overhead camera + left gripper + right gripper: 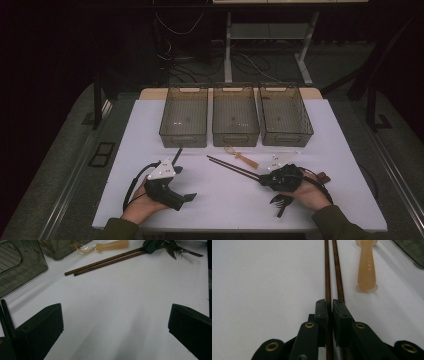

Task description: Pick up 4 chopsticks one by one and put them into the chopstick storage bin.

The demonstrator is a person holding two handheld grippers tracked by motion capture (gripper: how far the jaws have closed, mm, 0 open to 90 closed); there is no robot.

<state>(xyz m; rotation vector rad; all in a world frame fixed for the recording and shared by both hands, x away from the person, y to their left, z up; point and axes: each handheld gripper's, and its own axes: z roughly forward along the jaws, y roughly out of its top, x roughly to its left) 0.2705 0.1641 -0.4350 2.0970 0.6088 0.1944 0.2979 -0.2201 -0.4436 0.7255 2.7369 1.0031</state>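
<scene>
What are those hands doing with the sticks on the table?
A person is working at a white table with tongs in each hand. The right tongs are closed around one end of two brown chopsticks lying flat. The left tongs rest open on the table with nothing between them. A tan-handled spoon lies beside the chopsticks, a dark fork sits near the right hand, and three empty bins wait at the back.

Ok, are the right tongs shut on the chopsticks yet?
Only partly: the right tongs are nearly closed, with one of the chopsticks in the narrow gap; the other seems to pass beneath a pad. Firm pinch: cannot tell.
</scene>
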